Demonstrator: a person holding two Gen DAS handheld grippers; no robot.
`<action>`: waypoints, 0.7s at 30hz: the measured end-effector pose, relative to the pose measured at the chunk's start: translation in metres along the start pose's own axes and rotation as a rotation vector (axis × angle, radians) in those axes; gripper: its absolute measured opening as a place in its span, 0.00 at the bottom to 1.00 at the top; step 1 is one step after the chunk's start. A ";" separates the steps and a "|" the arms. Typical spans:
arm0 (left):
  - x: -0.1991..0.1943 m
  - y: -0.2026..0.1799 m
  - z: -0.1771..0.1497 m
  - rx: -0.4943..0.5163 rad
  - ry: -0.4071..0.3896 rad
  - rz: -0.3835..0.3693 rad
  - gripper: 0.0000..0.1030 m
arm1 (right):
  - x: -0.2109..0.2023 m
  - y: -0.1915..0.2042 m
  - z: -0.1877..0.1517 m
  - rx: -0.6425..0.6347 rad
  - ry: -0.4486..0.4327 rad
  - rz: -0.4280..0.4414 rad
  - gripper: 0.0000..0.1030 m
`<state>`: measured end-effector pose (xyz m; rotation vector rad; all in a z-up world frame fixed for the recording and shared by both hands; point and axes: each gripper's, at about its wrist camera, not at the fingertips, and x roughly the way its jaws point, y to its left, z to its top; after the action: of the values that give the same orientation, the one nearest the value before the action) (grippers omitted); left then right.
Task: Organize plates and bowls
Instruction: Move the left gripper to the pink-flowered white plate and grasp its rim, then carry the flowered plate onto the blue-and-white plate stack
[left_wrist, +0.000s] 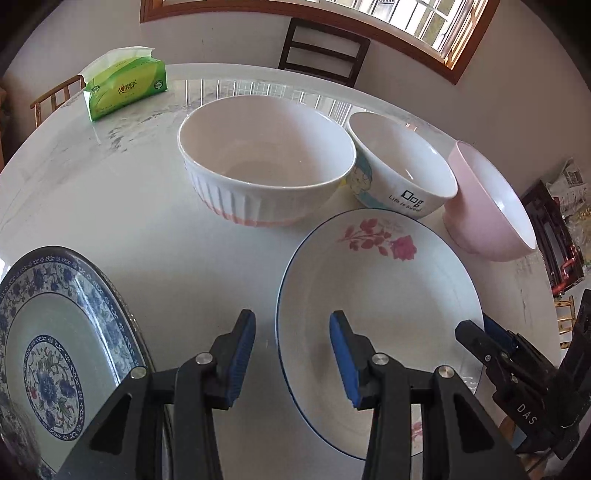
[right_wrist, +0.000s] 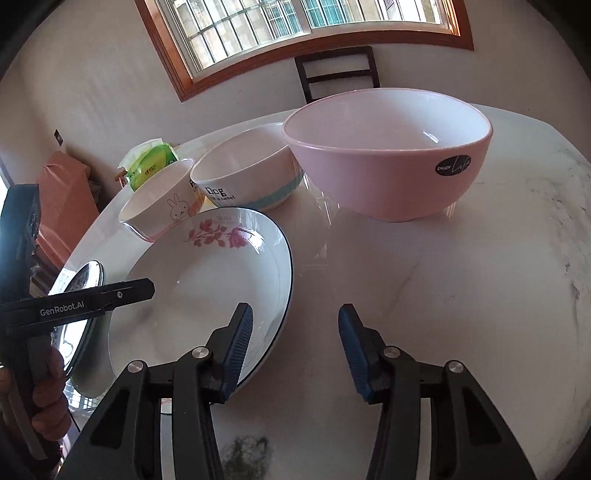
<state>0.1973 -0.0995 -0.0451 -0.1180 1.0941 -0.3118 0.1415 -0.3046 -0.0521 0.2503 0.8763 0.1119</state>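
Note:
A white rose-print plate (left_wrist: 380, 306) (right_wrist: 207, 295) lies on the marble table. A blue-patterned plate (left_wrist: 55, 354) (right_wrist: 79, 284) lies to its left. Behind stand a ribbed white bowl (left_wrist: 266, 162) (right_wrist: 162, 206), a "Dog" bowl (left_wrist: 402, 166) (right_wrist: 247, 170) and a pink bowl (left_wrist: 487, 206) (right_wrist: 388, 155). My left gripper (left_wrist: 291, 358) is open, its jaws straddling the rose plate's left rim. My right gripper (right_wrist: 295, 350) is open and empty, straddling that plate's right rim; it also shows in the left wrist view (left_wrist: 480, 336).
A green tissue pack (left_wrist: 125, 86) (right_wrist: 151, 166) sits at the far left of the table (left_wrist: 129, 206) (right_wrist: 461, 295). A dark chair (left_wrist: 321, 51) (right_wrist: 338, 72) stands behind the table under a window. Bare marble lies right of the rose plate.

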 end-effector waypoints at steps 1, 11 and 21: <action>0.001 -0.001 -0.001 0.006 -0.004 0.005 0.36 | 0.002 0.001 0.001 -0.005 0.005 -0.004 0.38; -0.010 -0.020 -0.010 0.030 -0.046 0.082 0.20 | 0.000 0.009 -0.003 -0.039 0.012 0.020 0.15; -0.050 -0.024 -0.031 0.014 -0.093 0.049 0.19 | -0.040 0.021 -0.022 -0.052 -0.044 0.042 0.15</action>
<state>0.1447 -0.1052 -0.0108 -0.0923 1.0012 -0.2670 0.0994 -0.2885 -0.0306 0.2216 0.8240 0.1674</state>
